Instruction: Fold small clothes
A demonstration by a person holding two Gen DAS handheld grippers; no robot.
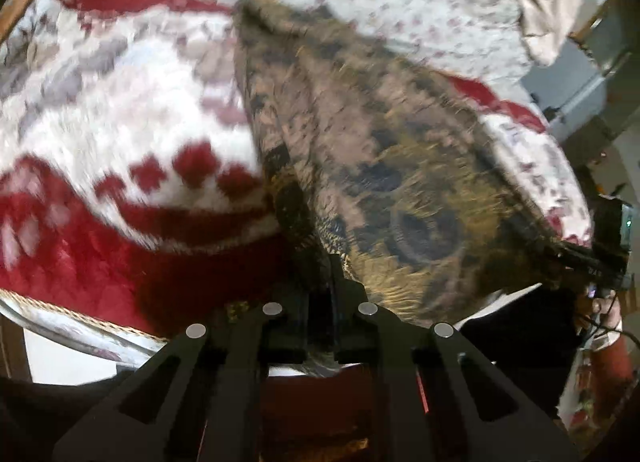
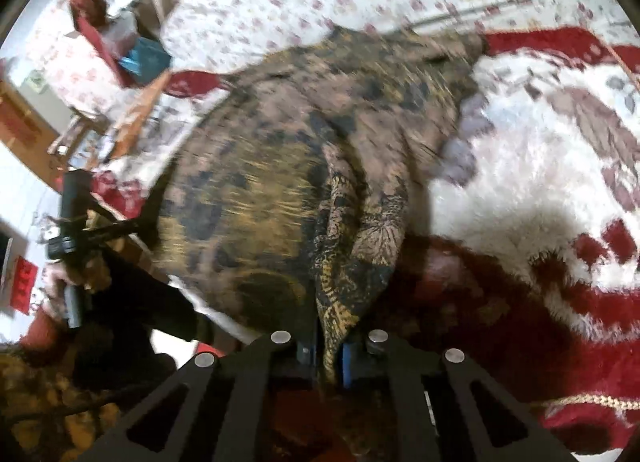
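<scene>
Both my left gripper (image 1: 320,282) and right gripper (image 2: 328,342) pinch thin edges of the brown patterned garment (image 1: 380,149), stretched toward twelve o'clock over the red-and-white blanket (image 1: 120,121); I fear either slim bite slipping under tension.

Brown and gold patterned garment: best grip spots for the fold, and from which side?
Grip the brown and gold patterned garment at its near edge corners, coming from the bed's near side. The left gripper and right gripper are each shut on a bunched corner there, and the cloth hangs taut between them over the red and white fleece blanket.
</scene>
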